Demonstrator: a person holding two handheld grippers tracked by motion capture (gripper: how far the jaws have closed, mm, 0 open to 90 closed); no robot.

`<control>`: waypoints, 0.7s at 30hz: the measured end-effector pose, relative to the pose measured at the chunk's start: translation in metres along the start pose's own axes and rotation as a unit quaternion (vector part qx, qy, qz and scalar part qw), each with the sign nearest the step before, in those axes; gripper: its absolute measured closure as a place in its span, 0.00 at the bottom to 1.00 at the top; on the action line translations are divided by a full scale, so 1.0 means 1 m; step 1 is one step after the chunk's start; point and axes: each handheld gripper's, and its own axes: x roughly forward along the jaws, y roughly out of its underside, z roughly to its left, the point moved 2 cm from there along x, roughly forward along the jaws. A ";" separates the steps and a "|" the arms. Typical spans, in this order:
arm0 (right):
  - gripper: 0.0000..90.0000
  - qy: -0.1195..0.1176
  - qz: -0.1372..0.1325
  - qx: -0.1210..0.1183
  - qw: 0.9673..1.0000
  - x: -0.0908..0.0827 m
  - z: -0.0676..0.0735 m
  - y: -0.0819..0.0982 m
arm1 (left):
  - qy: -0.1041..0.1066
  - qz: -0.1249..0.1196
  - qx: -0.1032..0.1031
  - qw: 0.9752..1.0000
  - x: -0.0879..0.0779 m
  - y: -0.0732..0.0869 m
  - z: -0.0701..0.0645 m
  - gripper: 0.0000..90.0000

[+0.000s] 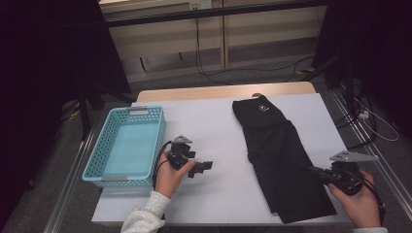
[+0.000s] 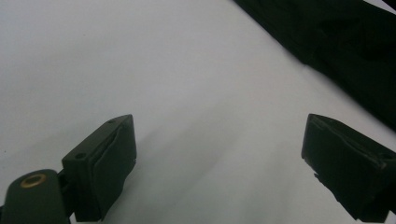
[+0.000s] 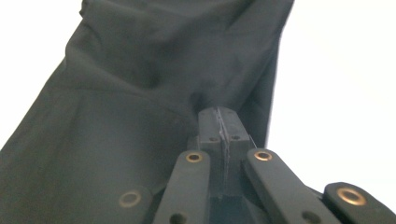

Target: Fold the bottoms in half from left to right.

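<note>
A: Right gripper [image 3: 219, 122] jaws pinched together on the edge of the black garment [image 1: 279, 160]; fabric puckers at the tips. Left gripper [image 2: 219, 158] jaws wide apart, nothing between, over bare white table [image 1: 218, 131].

B: Step?

A: Likely start of a fold: near right edge gripped, garment lying flat at table's right half. Next move needs a lift without dragging; left should take the opposite edge.

B: Basket [image 1: 97, 165]?

A: Blue, left of the left gripper, nothing inside.

Black folded garment [image 1: 278, 155] flat on white table, near edge pinched.
</note>
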 end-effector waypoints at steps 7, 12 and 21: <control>1.00 0.007 0.017 -0.007 1.000 0.005 -0.002 0.005 | 0.000 0.000 0.000 1.000 0.000 0.000 0.000 0.11; 1.00 0.019 0.036 -0.026 0.999 0.008 0.000 0.006 | 0.001 0.001 0.000 1.000 0.000 0.000 0.000 0.11; 1.00 0.016 0.030 -0.012 0.999 0.002 -0.009 0.008 | 0.002 0.001 -0.001 1.000 0.000 0.000 0.000 0.11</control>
